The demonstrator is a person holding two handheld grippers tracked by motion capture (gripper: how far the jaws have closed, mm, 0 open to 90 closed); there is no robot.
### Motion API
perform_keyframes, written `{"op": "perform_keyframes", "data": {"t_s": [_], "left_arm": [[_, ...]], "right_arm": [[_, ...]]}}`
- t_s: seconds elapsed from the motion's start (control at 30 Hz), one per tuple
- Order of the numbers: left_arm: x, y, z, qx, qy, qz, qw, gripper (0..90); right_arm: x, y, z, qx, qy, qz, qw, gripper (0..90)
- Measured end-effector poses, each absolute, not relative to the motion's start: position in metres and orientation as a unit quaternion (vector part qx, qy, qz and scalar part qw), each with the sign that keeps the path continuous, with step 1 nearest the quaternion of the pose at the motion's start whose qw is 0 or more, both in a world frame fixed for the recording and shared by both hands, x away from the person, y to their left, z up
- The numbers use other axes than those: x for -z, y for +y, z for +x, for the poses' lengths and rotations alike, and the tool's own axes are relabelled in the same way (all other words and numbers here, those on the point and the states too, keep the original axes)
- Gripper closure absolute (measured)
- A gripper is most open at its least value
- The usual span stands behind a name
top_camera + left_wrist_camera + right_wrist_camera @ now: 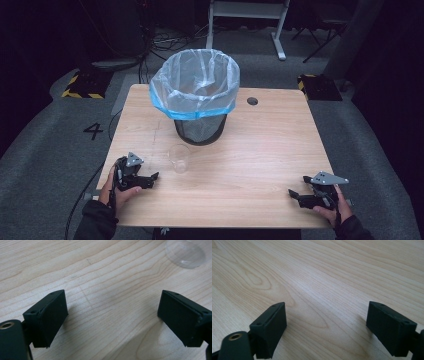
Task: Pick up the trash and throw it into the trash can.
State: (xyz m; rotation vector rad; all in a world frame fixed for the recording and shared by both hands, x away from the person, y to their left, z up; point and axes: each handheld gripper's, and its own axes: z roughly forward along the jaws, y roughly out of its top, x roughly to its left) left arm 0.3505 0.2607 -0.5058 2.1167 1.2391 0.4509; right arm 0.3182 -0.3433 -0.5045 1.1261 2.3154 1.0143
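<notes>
A clear plastic cup (pixel 179 158) stands upright on the wooden table (pixel 250 150), just in front of a black mesh bin (pixel 198 95) lined with a pale blue bag. My left gripper (pixel 150 178) rests low over the table's front left, a short way left of the cup, its jaws wide open with bare wood between them. In the left gripper view the cup's rim (pixel 185 253) shows at the top right, beyond the gripper (pixel 112 320). My right gripper (pixel 294 195) lies near the front right corner, open and empty; in its own view the gripper (pixel 327 332) spans plain wood.
A round cable hole (pixel 252 101) sits in the table's far right part. Behind the table are a white desk frame (pixel 247 20), floor cables and two yellow-and-black striped blocks (pixel 82 85). A "4" (pixel 93 131) is marked on the grey floor at left.
</notes>
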Motion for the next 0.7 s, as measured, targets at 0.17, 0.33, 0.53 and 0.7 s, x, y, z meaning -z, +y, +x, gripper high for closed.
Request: {"op": "perform_keyframes", "data": {"t_s": [0.17, 0.33, 0.53, 0.7], "left_arm": [[0.5054, 0.2582, 0.3489, -0.174, 0.485, 0.797, 0.314, 9.2], [0.5059, 0.2581, 0.3486, -0.178, 0.48, 0.799, 0.316, 9.2], [0.504, 0.2576, 0.3458, -0.191, 0.461, 0.806, 0.317, 16.1], [0.4995, 0.2581, 0.3451, -0.185, 0.45, 0.812, 0.323, 20.2]], "right_arm": [[0.5044, -0.3429, 0.3172, -0.359, 0.823, 0.396, 0.193, 16.7], [0.5041, -0.3417, 0.3175, -0.358, 0.825, 0.391, 0.195, 16.4], [0.5043, -0.3423, 0.3184, -0.358, 0.825, 0.394, 0.19, 16.4], [0.5044, -0.3424, 0.3187, -0.36, 0.824, 0.396, 0.187, 16.7]]}}
